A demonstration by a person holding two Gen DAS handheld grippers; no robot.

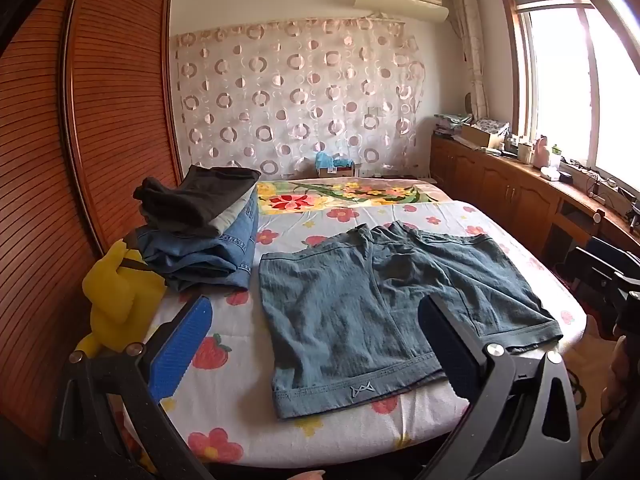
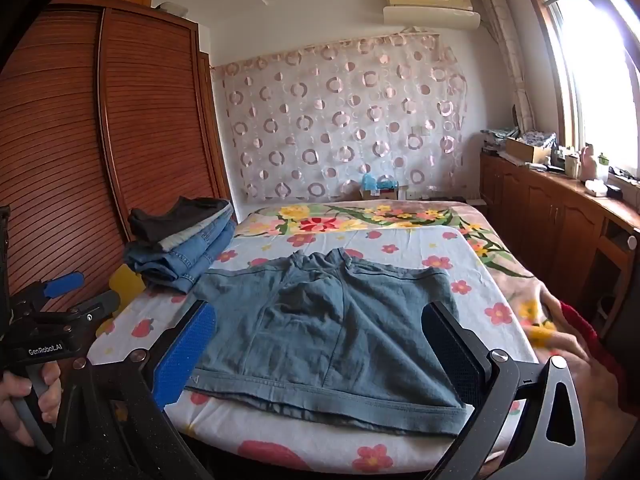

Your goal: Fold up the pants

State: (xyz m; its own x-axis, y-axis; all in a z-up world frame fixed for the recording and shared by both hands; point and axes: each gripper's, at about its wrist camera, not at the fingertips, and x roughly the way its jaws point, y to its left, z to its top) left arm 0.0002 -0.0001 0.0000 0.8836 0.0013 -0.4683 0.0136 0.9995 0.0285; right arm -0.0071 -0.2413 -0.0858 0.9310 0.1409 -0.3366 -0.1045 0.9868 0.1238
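A pair of grey-blue shorts (image 1: 380, 304) lies spread flat on the flowered bed sheet (image 1: 320, 216), waistband far, leg hems toward me; it also shows in the right wrist view (image 2: 320, 332). My left gripper (image 1: 316, 348) is open and empty, hovering above the near hem of the left leg. My right gripper (image 2: 320, 356) is open and empty, above the near hems. The left gripper also shows at the left edge of the right wrist view (image 2: 72, 296), held in a hand.
A stack of folded jeans and dark clothes (image 1: 200, 232) sits at the bed's left side beside a yellow plush toy (image 1: 116, 296). A wooden wardrobe (image 1: 80, 140) stands left. A low cabinet (image 1: 520, 192) with clutter runs along the right under the window.
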